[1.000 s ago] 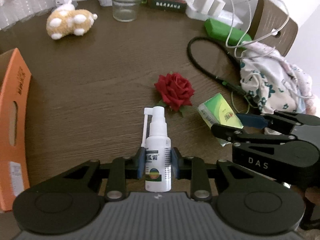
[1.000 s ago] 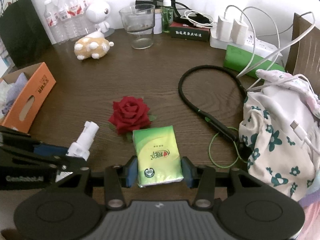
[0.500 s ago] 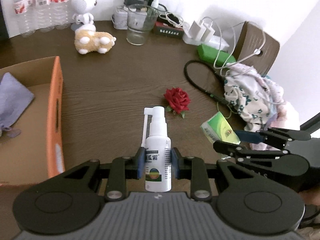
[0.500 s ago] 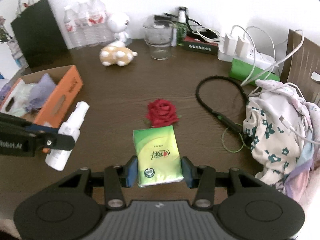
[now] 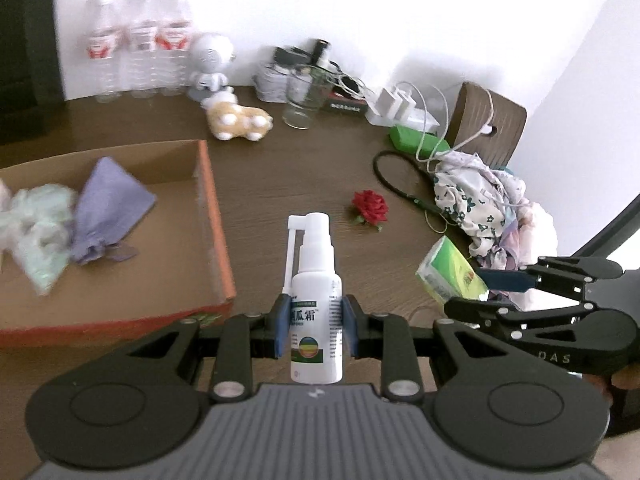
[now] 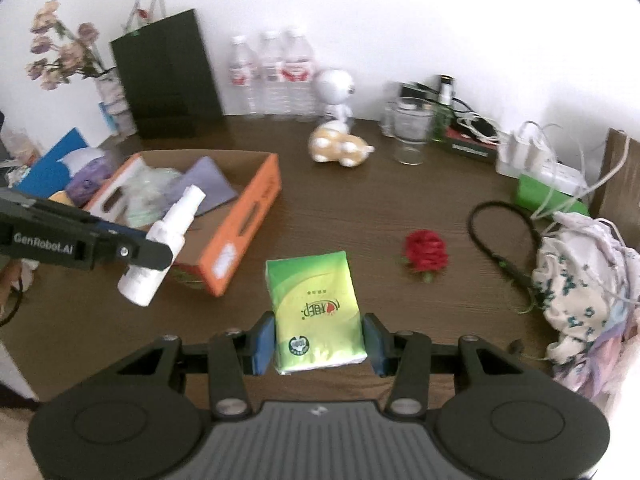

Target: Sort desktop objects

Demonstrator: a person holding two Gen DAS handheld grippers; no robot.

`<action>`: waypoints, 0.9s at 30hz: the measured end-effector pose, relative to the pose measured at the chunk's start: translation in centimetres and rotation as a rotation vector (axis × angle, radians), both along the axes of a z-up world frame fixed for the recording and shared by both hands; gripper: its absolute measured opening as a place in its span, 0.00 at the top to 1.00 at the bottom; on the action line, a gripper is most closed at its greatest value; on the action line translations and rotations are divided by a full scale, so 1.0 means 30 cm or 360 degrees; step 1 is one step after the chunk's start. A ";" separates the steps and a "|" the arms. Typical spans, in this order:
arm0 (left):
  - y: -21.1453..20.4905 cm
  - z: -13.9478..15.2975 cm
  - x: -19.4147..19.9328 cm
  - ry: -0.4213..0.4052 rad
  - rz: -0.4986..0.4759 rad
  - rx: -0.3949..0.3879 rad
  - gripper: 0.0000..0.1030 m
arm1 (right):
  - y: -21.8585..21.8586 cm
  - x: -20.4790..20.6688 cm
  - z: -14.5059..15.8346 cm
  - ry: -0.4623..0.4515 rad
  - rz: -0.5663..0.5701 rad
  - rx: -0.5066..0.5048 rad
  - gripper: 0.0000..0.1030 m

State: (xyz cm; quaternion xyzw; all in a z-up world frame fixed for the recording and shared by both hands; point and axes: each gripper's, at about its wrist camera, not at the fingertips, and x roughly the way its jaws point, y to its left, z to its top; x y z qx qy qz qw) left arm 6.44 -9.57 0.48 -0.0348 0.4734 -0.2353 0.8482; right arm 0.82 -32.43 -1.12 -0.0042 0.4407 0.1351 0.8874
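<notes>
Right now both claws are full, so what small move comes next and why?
Probably ease the left claw with its spray bottle leftward over the orange box: the bottle hangs just outside its near corner, above the desk.

Looking like a lived-in home desk against a white wall: dark wood-grain desktop (image 6: 360, 208) carrying everyday clutter. Far ahead of the jaws, standing water bottles (image 6: 272, 76), a white toy robot (image 6: 334, 90), a plush animal (image 6: 338, 150). Off to the right, lying crumpled floral clothing (image 6: 580, 280), a power strip with chargers (image 6: 536, 160). Off to the left, sitting dried flowers (image 6: 60, 48), a black paper bag (image 6: 168, 76).
</notes>
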 end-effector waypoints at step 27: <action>0.647 0.005 -0.189 0.0177 0.0336 -0.0101 0.74 | 0.556 -0.074 0.082 0.0096 0.0154 0.0132 0.56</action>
